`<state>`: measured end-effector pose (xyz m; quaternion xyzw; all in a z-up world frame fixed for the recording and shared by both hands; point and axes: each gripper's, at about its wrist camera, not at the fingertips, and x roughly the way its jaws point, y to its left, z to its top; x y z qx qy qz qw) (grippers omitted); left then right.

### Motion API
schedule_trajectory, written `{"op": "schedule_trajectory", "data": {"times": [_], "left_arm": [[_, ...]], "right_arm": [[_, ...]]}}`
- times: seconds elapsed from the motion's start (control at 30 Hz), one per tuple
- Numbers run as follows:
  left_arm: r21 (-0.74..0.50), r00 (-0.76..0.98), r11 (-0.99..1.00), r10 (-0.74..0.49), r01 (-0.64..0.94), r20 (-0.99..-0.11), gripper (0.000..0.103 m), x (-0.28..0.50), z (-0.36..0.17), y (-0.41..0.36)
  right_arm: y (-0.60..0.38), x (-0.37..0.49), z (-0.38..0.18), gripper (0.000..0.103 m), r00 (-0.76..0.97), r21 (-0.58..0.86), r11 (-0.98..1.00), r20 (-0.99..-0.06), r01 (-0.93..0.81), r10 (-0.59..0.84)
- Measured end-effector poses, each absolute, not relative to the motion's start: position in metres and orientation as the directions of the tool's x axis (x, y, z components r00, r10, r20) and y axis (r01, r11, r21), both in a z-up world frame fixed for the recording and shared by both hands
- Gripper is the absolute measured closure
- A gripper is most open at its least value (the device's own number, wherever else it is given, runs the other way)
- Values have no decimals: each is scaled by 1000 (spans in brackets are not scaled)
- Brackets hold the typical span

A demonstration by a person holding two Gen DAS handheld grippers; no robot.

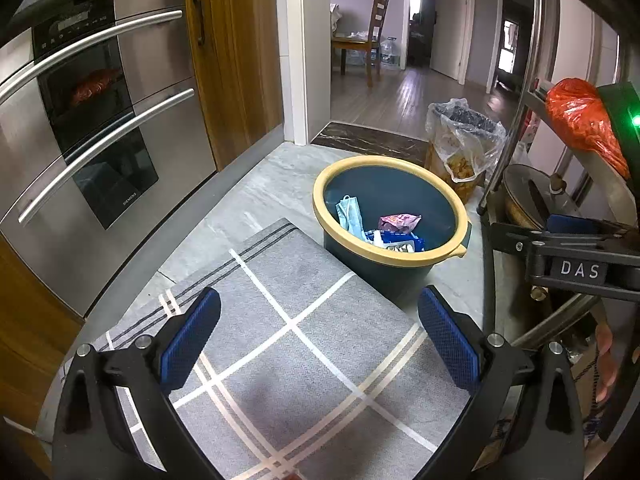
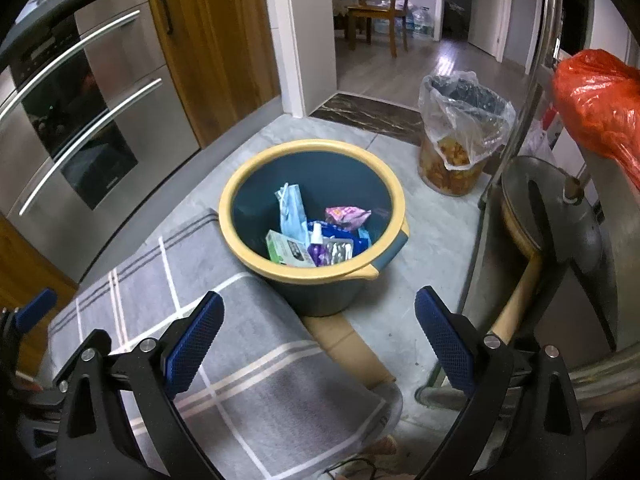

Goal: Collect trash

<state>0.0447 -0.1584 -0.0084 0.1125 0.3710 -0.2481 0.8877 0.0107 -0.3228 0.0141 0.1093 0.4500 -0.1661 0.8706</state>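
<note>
Hovering low over the grey checked mat (image 1: 304, 344), the left gripper (image 1: 320, 336) has its blue pads spread wide with nothing between them; the right gripper (image 2: 320, 336) is likewise wide open and empty, above the mat's edge and a brown cardboard strip (image 2: 348, 348) lying on the floor. Just beyond the mat stands the teal bucket (image 2: 312, 146) with a yellow rim, and the collected trash sits inside it: a blue face mask (image 2: 290, 210), a pink wrapper (image 2: 348, 216), a green box (image 2: 286, 250), a small purple bottle (image 2: 317, 242) and a blister pack (image 2: 338, 250). No loose litter shows on the mat, so the collecting looks largely done; the cardboard strip may be what is left. Farther off stands a bin lined with clear plastic (image 2: 464, 136), then the doorway to a dining room.
</note>
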Motion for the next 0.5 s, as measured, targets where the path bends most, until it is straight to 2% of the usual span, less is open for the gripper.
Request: {"op": "schedule_trajectory", "data": {"times": [0.5], "left_arm": [[6,592,847,-367,531,-718,6,42,-9,-159]], "right_arm": [[-322,12,14,7,540,35,921,-819,388,-196]]}}
